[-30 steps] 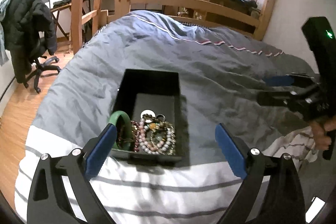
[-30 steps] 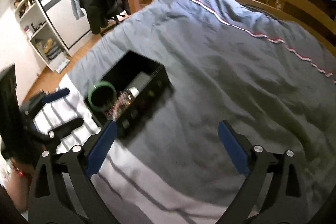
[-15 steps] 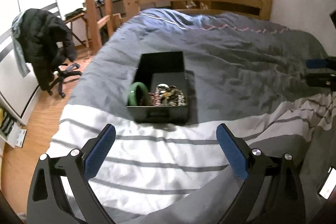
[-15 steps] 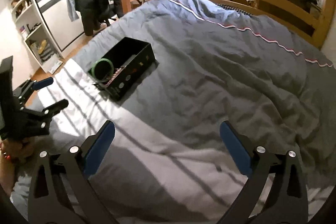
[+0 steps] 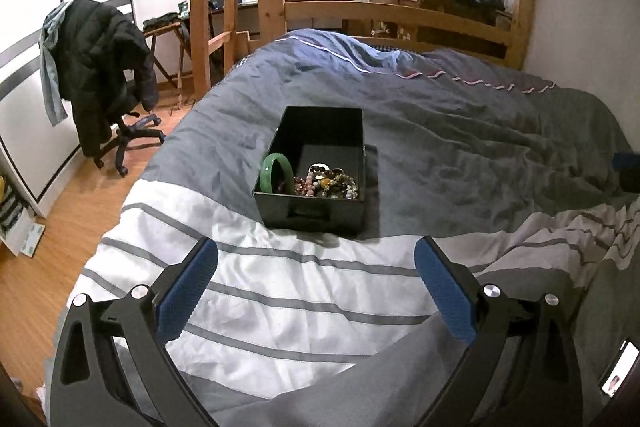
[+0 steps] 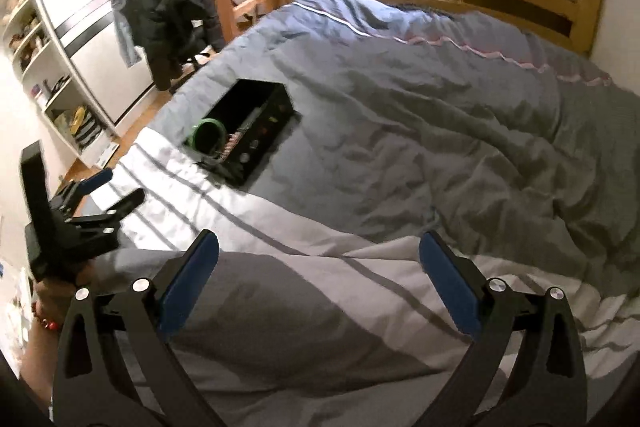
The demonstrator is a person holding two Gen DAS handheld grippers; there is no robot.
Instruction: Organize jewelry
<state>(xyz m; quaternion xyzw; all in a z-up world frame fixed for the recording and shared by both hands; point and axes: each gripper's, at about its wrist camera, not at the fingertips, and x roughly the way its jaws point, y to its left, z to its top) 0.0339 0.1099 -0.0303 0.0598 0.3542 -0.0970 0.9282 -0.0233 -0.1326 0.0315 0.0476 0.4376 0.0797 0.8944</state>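
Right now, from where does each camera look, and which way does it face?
Left wrist: sits on the left claw, faces along the bed toward the black jewelry box; its own open fingers show.
Right wrist: sits on the right claw, faces across the grey duvet; its open fingers and the hand holding the left claw show.
Shared: box, green bangle, duvet.
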